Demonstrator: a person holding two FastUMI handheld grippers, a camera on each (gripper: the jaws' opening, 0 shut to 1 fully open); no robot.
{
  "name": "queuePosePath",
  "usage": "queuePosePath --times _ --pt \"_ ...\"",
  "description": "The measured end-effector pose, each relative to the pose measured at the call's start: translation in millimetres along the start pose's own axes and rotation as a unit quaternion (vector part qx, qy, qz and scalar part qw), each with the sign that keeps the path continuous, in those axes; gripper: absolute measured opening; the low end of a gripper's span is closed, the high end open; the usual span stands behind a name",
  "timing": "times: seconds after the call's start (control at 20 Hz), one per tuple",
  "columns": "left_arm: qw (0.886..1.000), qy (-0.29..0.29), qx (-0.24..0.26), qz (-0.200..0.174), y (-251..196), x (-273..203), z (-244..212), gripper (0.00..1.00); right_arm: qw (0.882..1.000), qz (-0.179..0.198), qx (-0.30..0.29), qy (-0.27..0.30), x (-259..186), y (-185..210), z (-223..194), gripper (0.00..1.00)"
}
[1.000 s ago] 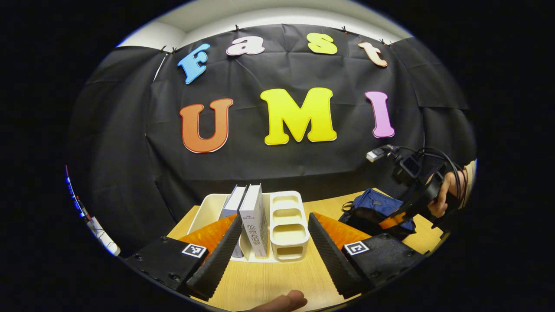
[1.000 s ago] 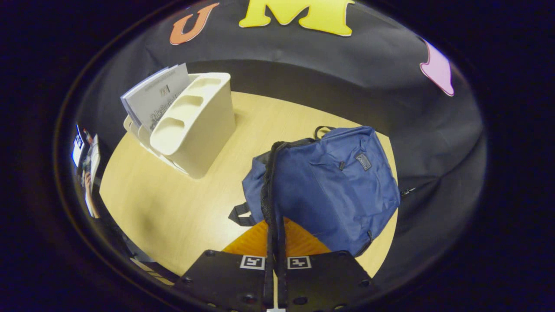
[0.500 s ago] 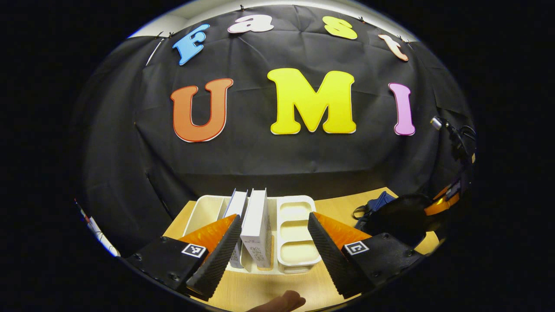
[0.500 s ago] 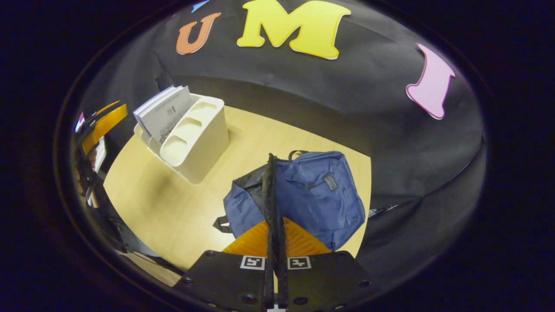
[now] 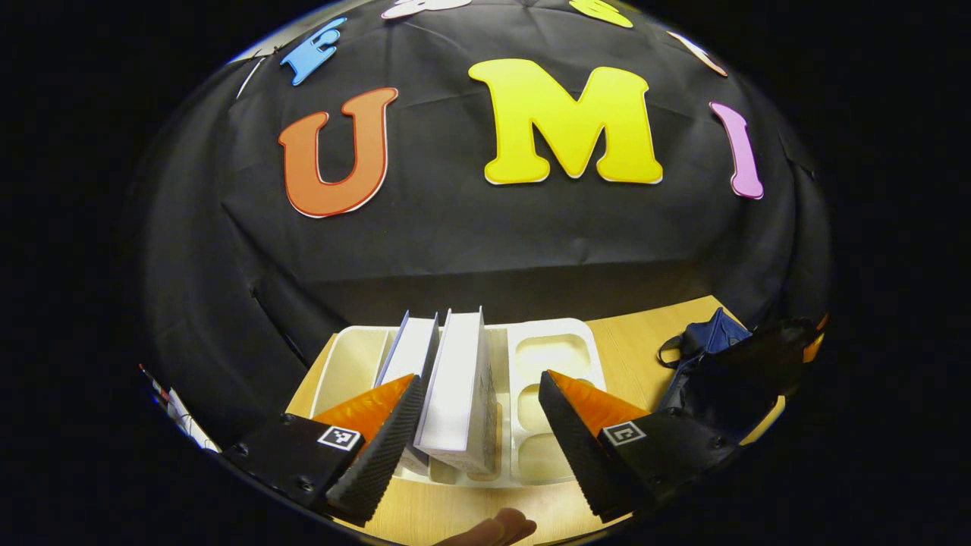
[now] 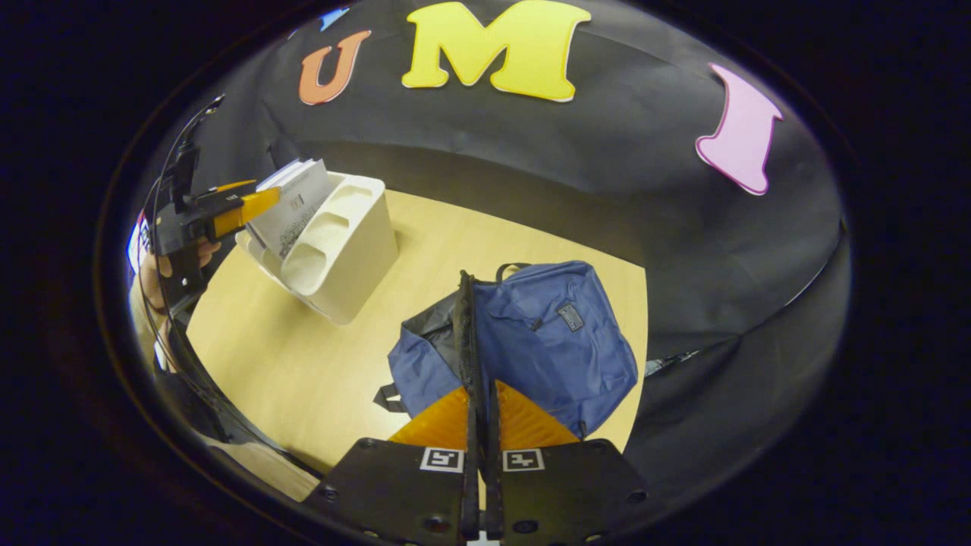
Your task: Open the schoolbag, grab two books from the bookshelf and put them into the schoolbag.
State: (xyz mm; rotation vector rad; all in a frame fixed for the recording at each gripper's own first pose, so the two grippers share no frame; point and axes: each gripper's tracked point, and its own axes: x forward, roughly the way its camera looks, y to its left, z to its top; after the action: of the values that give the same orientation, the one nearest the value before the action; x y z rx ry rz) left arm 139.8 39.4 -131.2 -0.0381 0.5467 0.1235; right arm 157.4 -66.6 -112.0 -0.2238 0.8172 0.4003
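Note:
Two white books stand in a cream bookshelf [image 5: 563, 327]: a thick book [image 5: 459, 387] and a thinner book [image 5: 411, 353] to its left. My left gripper [image 5: 479, 383] is open, and the thick book's near end lies between its fingers, close to the left one. The blue schoolbag [image 6: 557, 334] lies on the wooden table [image 6: 303, 371]. My right gripper [image 6: 479, 394] is shut on the black edge [image 6: 464, 326] of the schoolbag's opening and holds it up. In the right gripper view the left gripper [image 6: 227, 212] is at the books [image 6: 296, 205].
The bookshelf [image 6: 349, 243] has three small empty cups on its right side [image 5: 550, 356]. The schoolbag [image 5: 709, 337] sits right of the shelf. A hand [image 6: 155, 277] holds the left gripper. Black cloth walls stand behind the table.
My left gripper has moved forward to the bookshelf until the thick book came between its open fingers. The right gripper lifted the bag's edge slightly and stays shut on it.

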Motion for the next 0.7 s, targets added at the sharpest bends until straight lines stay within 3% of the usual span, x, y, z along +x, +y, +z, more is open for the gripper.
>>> queuePosePath --times 0.2,0.45,0.6,0.7 --pt "1.0 0.006 0.011 0.0 0 12 -5 0.99 1.0 -0.001 0.003 0.008 2 4 -2 0.04" --pt "0.999 0.049 -0.011 -0.02 -3 25 -19 0.98 1.0 -0.007 0.007 0.01 0 7 1 0.04" --pt "0.998 0.068 0.004 -0.018 -1 37 -25 0.98 1.0 -0.011 0.012 0.014 2 6 -1 0.07" --pt "0.995 0.098 0.005 -0.035 -7 45 -32 0.96 1.0 -0.013 0.013 0.014 0 3 1 0.04"
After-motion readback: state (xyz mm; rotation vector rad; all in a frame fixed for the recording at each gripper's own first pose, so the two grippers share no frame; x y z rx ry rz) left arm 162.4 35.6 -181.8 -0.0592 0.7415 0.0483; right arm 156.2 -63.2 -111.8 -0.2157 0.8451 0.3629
